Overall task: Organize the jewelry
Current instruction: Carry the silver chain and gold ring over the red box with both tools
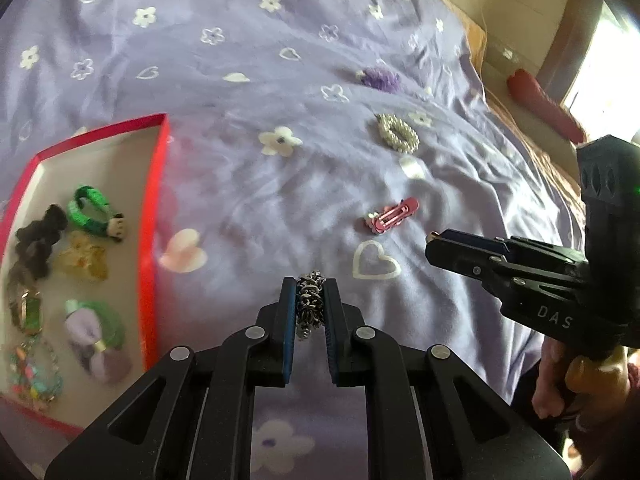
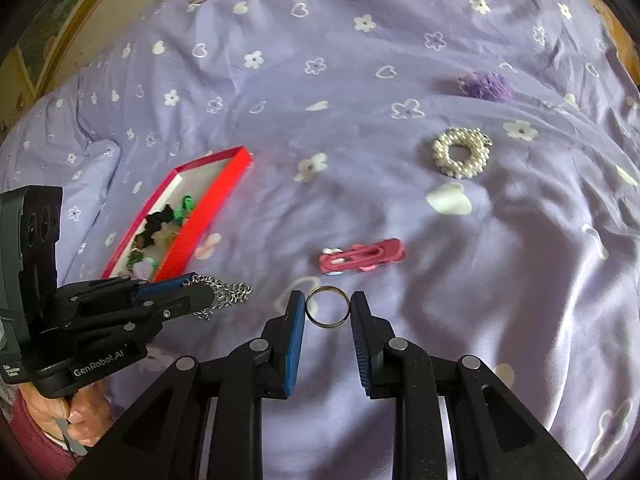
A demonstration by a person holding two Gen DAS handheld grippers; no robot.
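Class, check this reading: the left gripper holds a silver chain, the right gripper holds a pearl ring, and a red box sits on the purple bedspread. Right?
Not quite: the right gripper holds a plain metal ring, as the right wrist view shows; the pearl ring lies untouched on the bedspread. The rest stands.

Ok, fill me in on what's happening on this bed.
A person is sorting jewelry into a red box on a purple bedspread, with a gripper in each hand. The left gripper is shut on a silver chain; the right gripper is shut on a metal ring. A pink hair clip, a pearl ring-shaped piece and a purple fuzzy piece lie loose outside the box.
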